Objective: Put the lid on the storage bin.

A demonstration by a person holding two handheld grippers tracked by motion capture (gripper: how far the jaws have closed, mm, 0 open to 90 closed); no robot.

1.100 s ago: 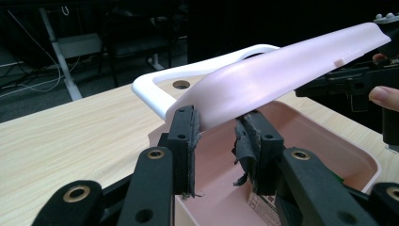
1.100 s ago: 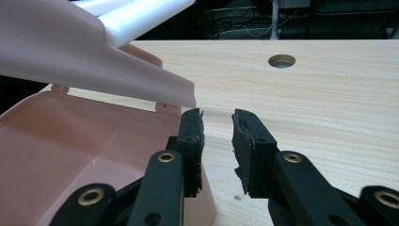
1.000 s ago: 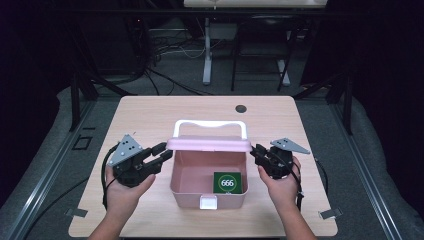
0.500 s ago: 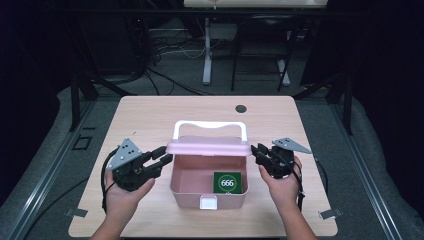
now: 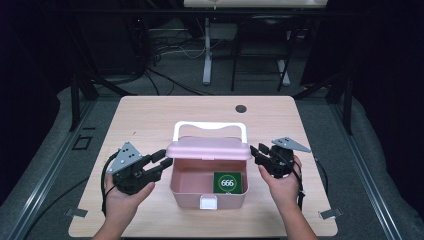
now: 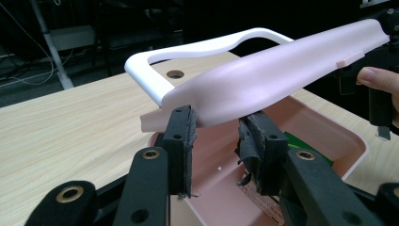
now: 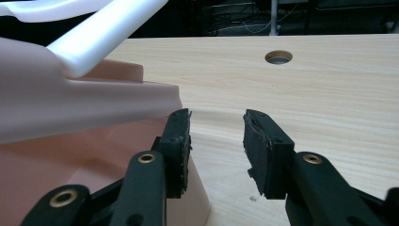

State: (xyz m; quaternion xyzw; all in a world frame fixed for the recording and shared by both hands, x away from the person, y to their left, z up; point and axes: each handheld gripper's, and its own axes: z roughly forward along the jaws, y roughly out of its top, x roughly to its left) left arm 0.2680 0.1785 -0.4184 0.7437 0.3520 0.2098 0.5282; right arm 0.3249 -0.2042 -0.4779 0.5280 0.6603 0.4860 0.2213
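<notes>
Pink box (image 5: 207, 182) at lower centre of the high view, standing on the wooden table (image 5: 150, 120); its pink lid (image 5: 208, 148) is raised above the back rim, and a white handle (image 5: 210, 127) arches behind it. Inside, at the lower right of the cavity, lies a green card (image 5: 227, 182) marked 666 (white digits in a ring). Left gripper (image 5: 162, 162), at the left of the box: jaws spread and just been opening, the corner of the lid (image 6: 263, 80) lying between the pads without being pinched, as seen at centre of the left gripper view. Right gripper (image 5: 256, 152), at the right of the box: jaws likewise parted and just been opening, with bare table (image 7: 329, 94) between them; the lid's edge (image 7: 84, 101) sits at the left, just beside one pad (image 7: 181, 141).
</notes>
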